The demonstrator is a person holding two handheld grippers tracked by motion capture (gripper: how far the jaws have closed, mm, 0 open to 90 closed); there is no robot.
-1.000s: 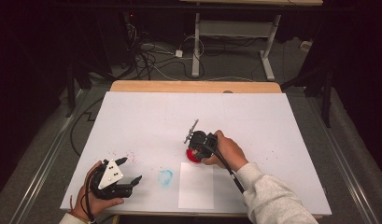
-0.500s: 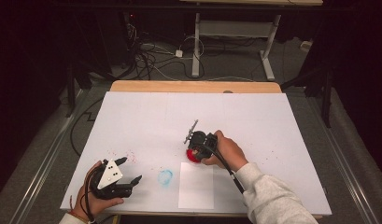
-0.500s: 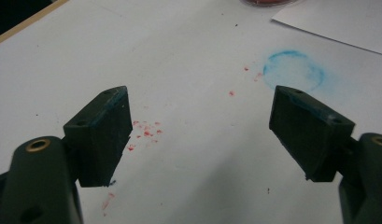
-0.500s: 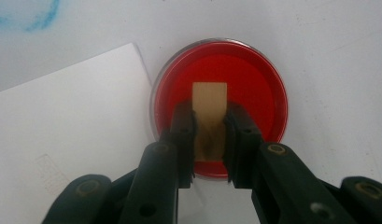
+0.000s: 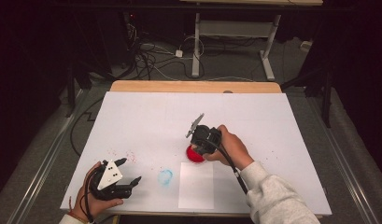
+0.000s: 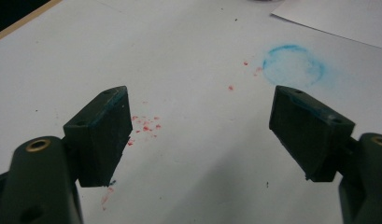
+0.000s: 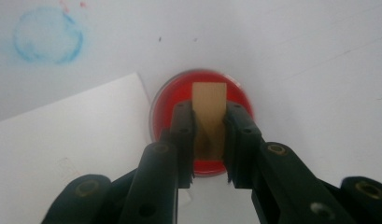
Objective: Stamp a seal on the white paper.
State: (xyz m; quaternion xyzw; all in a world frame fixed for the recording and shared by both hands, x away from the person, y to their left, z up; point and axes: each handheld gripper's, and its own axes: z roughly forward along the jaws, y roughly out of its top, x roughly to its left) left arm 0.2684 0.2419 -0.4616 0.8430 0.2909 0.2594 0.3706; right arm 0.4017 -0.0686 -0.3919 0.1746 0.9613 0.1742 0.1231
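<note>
White table (image 5: pixel 272 121), wooden block (image 7: pixel 209 103) between right gripper (image 7: pixel 209 140) jaws

A tan wooden block (image 7: pixel 208 116) (held upright, clamped) sits over a round red ink pad (image 7: pixel 200 122).

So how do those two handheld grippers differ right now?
The right gripper has its jaws shut on a tan wooden block over a red ink pad; the left gripper has its jaws wide open, with nothing between them. The right sits mid-table; the left sits near the table's front-left corner. Both have black jaws and are hand-held.
</note>
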